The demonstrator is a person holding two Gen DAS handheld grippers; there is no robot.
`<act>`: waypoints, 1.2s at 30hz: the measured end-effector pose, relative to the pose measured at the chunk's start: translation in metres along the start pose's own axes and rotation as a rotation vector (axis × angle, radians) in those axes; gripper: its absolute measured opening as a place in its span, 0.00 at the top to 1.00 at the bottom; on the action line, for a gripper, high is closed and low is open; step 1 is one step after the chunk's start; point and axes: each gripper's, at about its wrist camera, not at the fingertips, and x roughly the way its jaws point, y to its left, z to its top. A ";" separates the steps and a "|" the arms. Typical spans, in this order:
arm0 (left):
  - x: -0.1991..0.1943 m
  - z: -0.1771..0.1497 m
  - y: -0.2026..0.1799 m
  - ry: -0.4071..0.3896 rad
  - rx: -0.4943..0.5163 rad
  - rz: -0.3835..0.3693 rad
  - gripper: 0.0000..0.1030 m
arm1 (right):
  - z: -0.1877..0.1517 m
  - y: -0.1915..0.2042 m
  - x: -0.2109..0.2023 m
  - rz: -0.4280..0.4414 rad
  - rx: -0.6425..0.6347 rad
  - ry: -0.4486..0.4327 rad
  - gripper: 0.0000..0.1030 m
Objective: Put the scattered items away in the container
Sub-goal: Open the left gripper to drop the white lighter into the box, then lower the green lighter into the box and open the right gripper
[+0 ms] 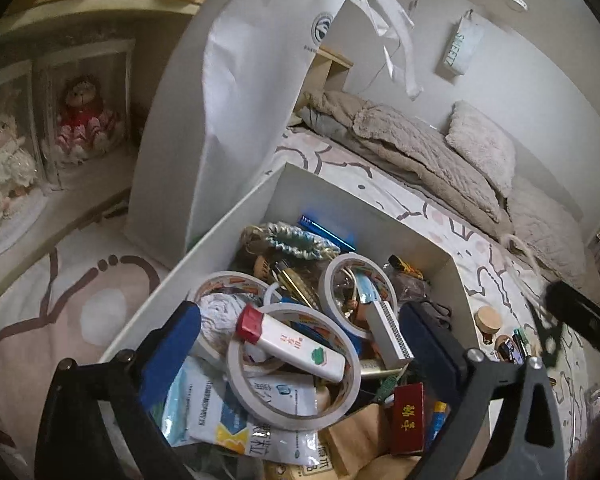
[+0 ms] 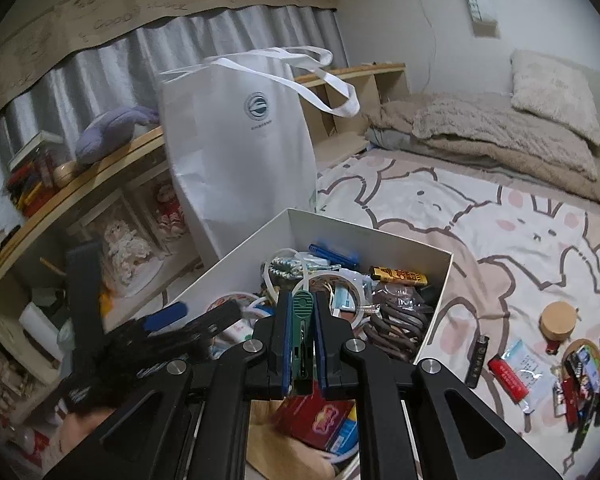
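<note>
Scattered items (image 2: 556,360) left to tidy lie on the bedsheet (image 2: 480,220) at about four o'clock in my right wrist view: a round wooden lid (image 2: 556,320), lighters and small packets, well apart from the white box (image 2: 340,224) that serves as the container. That box sits dead ahead of both my hands and is already heaped with tape rolls (image 1: 292,364), pouches and a white tube (image 1: 296,344) with a red cap. My left gripper (image 1: 300,332) hangs wide over the heap, its blue pads either side of the tube and touching nothing, so I judge that it has let its load go. My right gripper (image 2: 302,320) is pinched tight on a green clothes peg (image 2: 302,304), poised over the near end of the box. I am at the dropping step for the peg. Next I need to spread the right jaws over the box, keeping clear of my left gripper at nine o'clock, then swing back toward the pile.
</note>
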 end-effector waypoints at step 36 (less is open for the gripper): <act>0.003 0.004 0.001 -0.012 0.140 -0.054 0.03 | 0.065 -0.005 0.197 -0.233 -0.350 0.290 0.82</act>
